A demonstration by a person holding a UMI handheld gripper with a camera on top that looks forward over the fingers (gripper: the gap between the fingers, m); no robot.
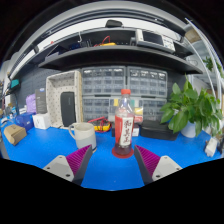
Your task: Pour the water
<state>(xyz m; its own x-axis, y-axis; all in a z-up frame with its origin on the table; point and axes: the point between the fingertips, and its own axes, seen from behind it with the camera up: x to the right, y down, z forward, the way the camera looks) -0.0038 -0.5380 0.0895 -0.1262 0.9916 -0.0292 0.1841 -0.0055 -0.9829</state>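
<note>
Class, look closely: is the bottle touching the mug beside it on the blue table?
Apart. The gripper view shows blue table between the bottle and the mug; the open gripper holds neither.

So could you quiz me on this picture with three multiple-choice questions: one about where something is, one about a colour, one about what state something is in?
1. Where does the bottle stand?
A. Just ahead of the fingers, right of the mug
B. On the shelf
C. Inside the mug

2. What colour is the table?
A. White
B. Blue
C. Brown

3. How is the gripper?
A. Shut on the bottle
B. Shut on the mug
C. Open, holding nothing

Answers: 1 A, the bottle stands upright on the table just beyond the fingertips; 2 B, the tabletop is bright blue; 3 C, the two pink pads stand wide apart with bare table between them.
</note>
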